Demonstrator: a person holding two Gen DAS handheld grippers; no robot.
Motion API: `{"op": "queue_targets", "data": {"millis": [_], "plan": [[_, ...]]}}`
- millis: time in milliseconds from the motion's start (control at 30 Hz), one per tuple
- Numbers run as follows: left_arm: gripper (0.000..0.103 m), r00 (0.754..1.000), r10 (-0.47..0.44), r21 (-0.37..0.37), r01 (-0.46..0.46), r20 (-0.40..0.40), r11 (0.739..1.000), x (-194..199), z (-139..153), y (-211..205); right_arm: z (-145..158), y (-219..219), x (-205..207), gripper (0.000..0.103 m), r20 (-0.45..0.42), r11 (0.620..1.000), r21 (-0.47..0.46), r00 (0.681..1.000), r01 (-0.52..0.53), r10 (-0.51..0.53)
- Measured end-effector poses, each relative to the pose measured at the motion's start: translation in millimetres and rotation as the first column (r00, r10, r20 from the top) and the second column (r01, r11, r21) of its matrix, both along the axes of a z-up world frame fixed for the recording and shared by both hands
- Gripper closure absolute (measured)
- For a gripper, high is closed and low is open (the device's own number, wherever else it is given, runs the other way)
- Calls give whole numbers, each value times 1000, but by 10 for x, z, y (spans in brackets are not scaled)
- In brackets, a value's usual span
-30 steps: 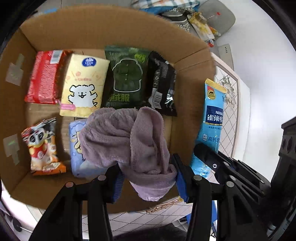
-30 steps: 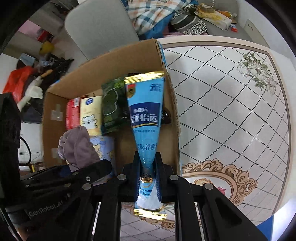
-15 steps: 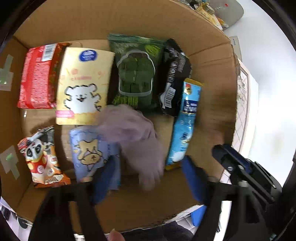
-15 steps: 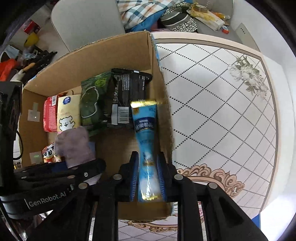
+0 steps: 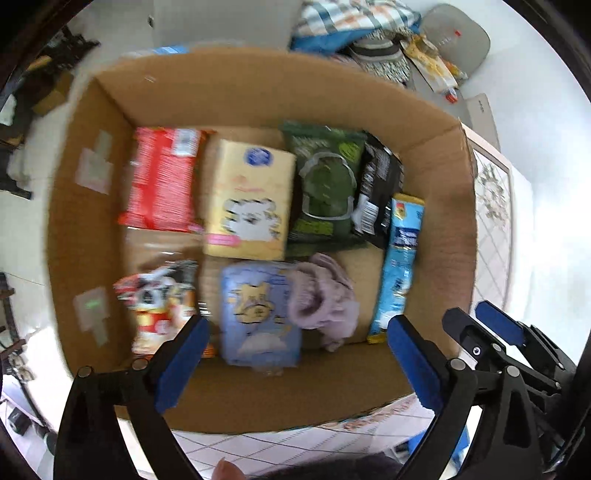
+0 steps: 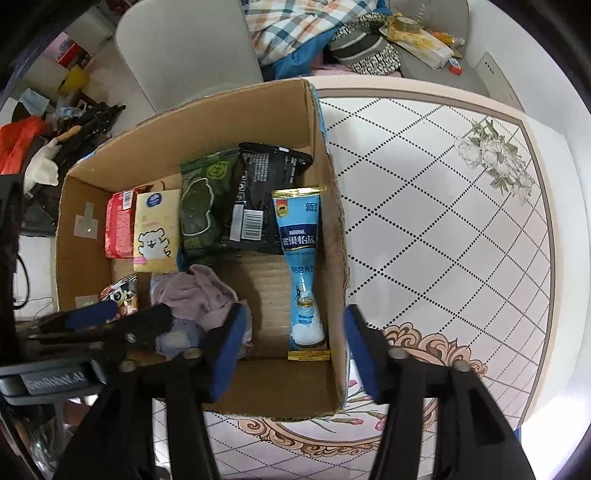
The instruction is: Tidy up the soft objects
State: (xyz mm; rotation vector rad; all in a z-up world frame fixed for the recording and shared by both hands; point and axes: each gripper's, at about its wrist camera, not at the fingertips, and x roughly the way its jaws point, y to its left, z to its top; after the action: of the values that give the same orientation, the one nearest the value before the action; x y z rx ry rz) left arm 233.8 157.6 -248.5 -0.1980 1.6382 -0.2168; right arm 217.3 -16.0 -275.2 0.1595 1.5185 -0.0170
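Note:
A cardboard box (image 5: 258,85) (image 6: 207,122) holds several soft packs. A crumpled mauve cloth (image 5: 325,299) (image 6: 203,291) lies in its near half beside a pale blue pack (image 5: 258,314). A blue Nestle pouch (image 5: 400,262) (image 6: 301,266) lies along the right wall. My left gripper (image 5: 295,354) is open and empty above the near wall. My right gripper (image 6: 291,354) is open and empty above the near right corner, just behind the pouch.
In the box also lie a red pack (image 5: 162,181), a yellow bear pack (image 5: 251,199), a green pack (image 5: 325,184), a black pack (image 5: 376,184) and a panda snack bag (image 5: 159,299). The box stands on a tiled, flower-patterned table (image 6: 443,221). Clothes (image 6: 295,33) lie behind.
My left gripper opened and let the mauve cloth fall into the box, then drew back. My right gripper set the blue pouch down along the right wall and opened.

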Motion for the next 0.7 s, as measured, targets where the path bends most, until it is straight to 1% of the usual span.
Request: {"op": "queue_targets", "data": {"millis": [133,167,200,233,267,300,433,467,500,567,700], "plan": [[4,996,0,95,-8,85,995,-154,158,150,43,105,-57,42,11,999,-10,999,-34,34],[4,994,2,127,-16,111,992,-190,218,194,57,132,-71,39,15,999,-20,999,-43,43],[4,991,2,150,-22,133,988,-232,253,241,73,158,-87,32,19,998,-27,998,-53,53],[4,989,3,164,-27,148,986,-256,211,206,95,185,-104,27,28,998,-29,998,-61,61],[3,986,5,179,-35,165,983,-284,243,223,109,205,-118,18,35,997,-30,997,-67,68],[0,984,8,193,-43,179,980,-313,262,232,124,222,-132,12,39,997,-34,996,-74,75],[0,976,34,191,-76,214,979,-403,319,259,179,262,-185,8,51,995,-51,995,-86,89],[0,974,42,191,-87,224,978,-422,347,268,191,262,-195,2,54,995,-51,995,-86,88],[0,970,43,195,-91,238,976,-443,379,269,209,260,-209,0,60,995,-57,994,-86,89],[0,964,43,207,-100,263,973,-485,452,260,252,263,-240,0,73,994,-71,993,-89,94],[0,957,48,180,-103,287,978,-550,600,242,358,240,-301,0,95,994,-76,991,-84,91]]}}
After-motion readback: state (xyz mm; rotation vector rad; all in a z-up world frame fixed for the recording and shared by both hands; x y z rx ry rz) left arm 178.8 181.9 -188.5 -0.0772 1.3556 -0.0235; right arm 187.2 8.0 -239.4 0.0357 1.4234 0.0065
